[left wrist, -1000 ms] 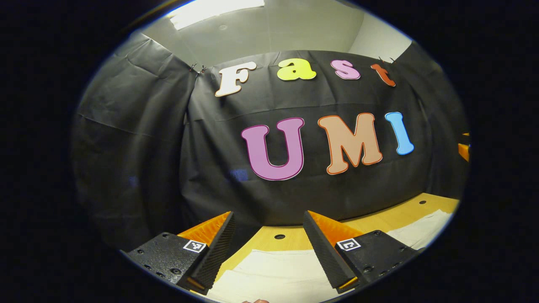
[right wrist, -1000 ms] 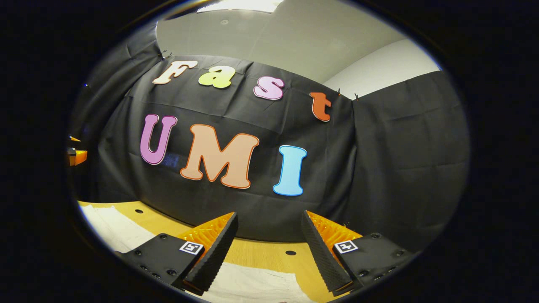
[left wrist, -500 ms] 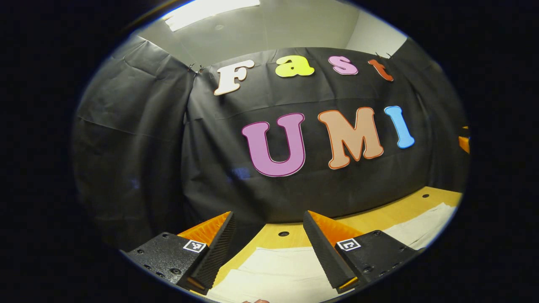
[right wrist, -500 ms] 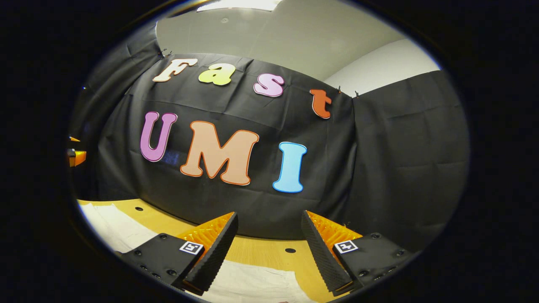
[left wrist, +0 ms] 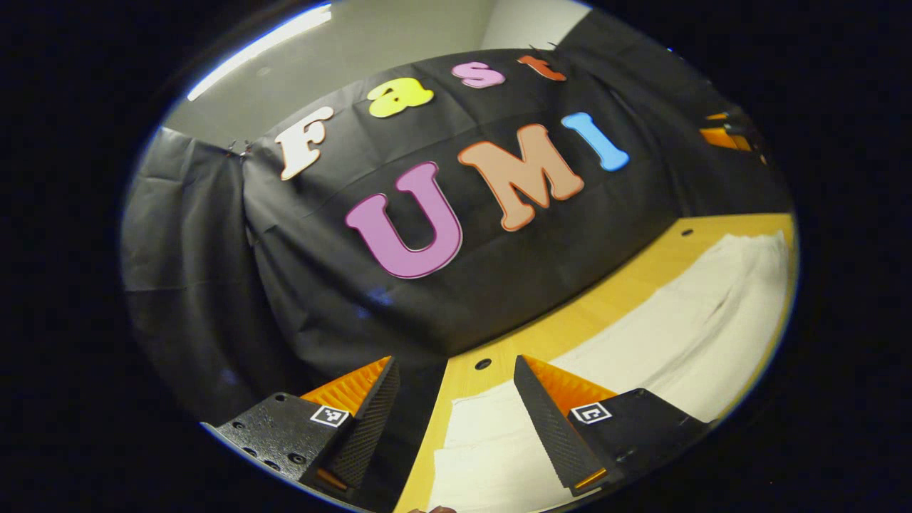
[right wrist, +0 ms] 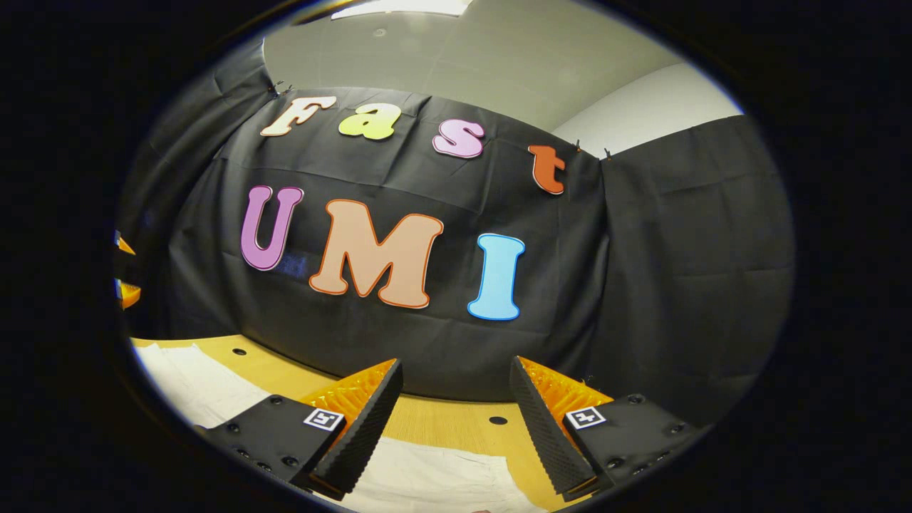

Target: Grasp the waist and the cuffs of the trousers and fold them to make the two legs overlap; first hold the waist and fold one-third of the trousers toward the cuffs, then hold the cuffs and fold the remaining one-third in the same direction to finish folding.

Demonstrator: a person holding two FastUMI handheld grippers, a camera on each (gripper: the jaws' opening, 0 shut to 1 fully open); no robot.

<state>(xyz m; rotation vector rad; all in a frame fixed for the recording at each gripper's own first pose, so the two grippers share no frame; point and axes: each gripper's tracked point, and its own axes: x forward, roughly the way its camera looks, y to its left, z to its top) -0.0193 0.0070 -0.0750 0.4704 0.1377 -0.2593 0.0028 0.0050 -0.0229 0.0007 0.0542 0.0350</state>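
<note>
A: Where are the trousers (left wrist: 684, 335) right now?

B: Lying flat on the wooden worktop (left wrist: 570, 328). In the left gripper view the pale cloth runs from beneath the left claw (left wrist: 456, 420) away toward the right edge, with a long crease down it. One end lies right under that claw, where a straight layered edge shows.

A: And the left claw itself?

B: Its fingers stand wide apart with nothing between them, held above the cloth near the worktop's left edge. The view is tilted, so the worktop slopes up to the right. The other gripper shows as a small shape far up on the right.

A: What about the right side?

B: In the right gripper view the right claw (right wrist: 456, 420) is also spread wide and holds nothing. The trousers (right wrist: 442, 484) lie below and between its fingers, and more cloth stretches off to the left along the worktop (right wrist: 442, 424). A small round hole (right wrist: 497, 420) in the wood sits just past the cloth.

A: Is either claw touching the fabric?

B: I cannot tell.
</note>
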